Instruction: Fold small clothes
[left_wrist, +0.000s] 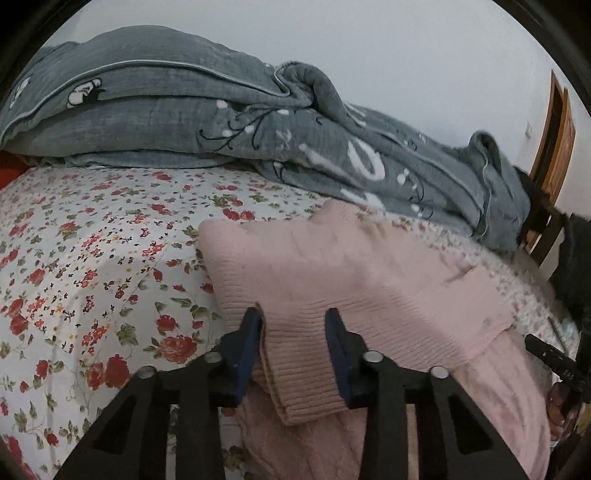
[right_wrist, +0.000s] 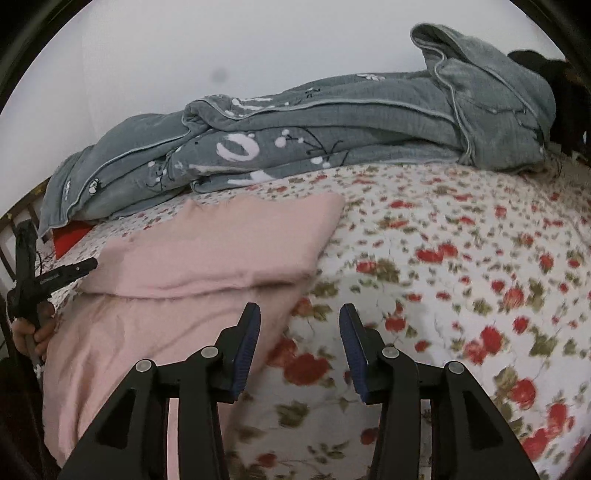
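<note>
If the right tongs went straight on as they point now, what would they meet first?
Most likely the flowered sheet: the open right tongs point down at it, just right of the pink sweater. Depth is unclear.

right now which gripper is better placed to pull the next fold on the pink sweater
Left. The left gripper has the pink sweater's ribbed hem between its fingers; the right gripper stands open over bare floral sheet.

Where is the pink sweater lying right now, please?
The pink sweater lies folded on the floral bedsheet, in front of the grey quilt; its ribbed hem sits between the left gripper's fingers.
</note>
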